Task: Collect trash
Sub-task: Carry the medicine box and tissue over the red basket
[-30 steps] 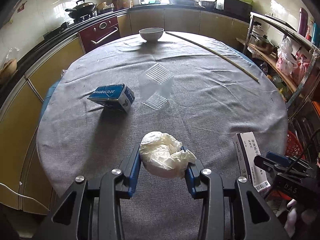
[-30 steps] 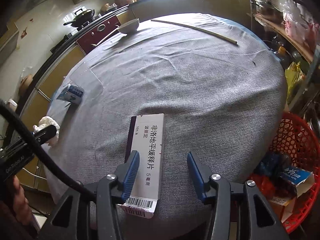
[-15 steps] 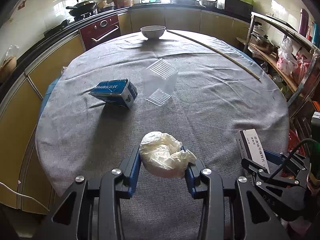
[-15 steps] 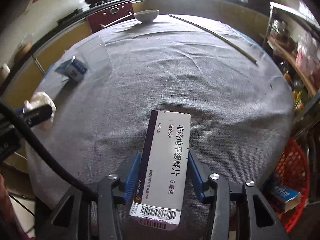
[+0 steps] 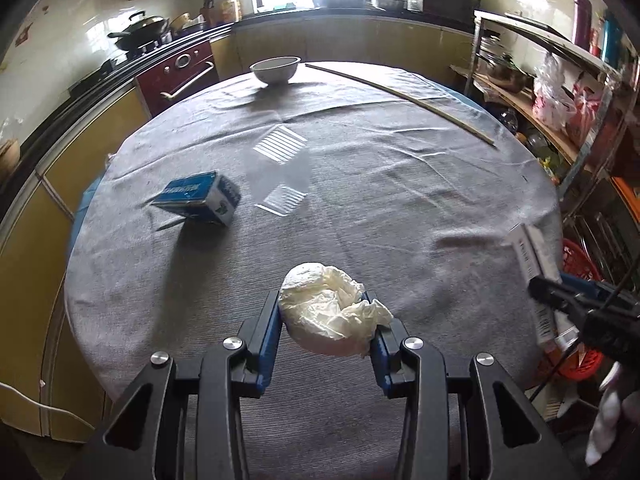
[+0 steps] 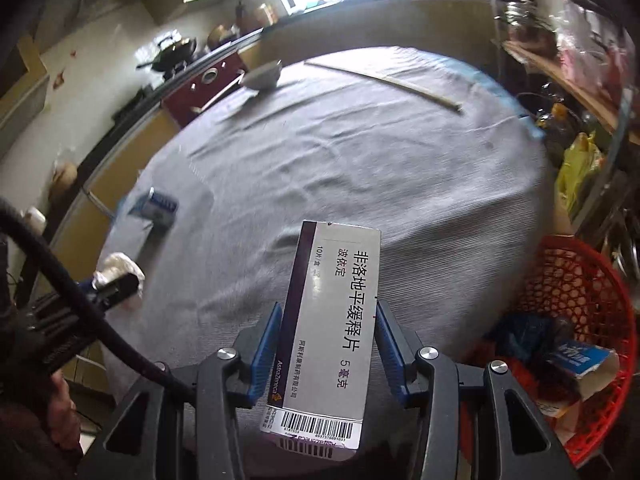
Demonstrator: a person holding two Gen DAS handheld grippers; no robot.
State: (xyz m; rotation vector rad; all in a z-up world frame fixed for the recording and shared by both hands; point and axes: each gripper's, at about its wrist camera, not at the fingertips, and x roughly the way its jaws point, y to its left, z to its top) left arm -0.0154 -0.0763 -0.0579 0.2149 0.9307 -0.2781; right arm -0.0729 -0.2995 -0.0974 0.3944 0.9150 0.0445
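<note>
The right gripper (image 6: 326, 344) has lifted the medicine box (image 6: 328, 332) off the grey tablecloth (image 6: 360, 168), where it lay flat one second ago; both blue fingers now press on its long sides. The long axis of the box runs away from the camera, with the barcode end nearest. The left gripper (image 5: 326, 320) is still closed around the crumpled tissue (image 5: 330, 312), above the near edge of the table. The red basket (image 6: 576, 292) stands just beside the table on the right. Farther away lie a blue carton (image 5: 198, 198), a clear plastic container (image 5: 282, 170), then a long stick (image 5: 400, 96) and a white bowl (image 5: 274, 70).
</note>
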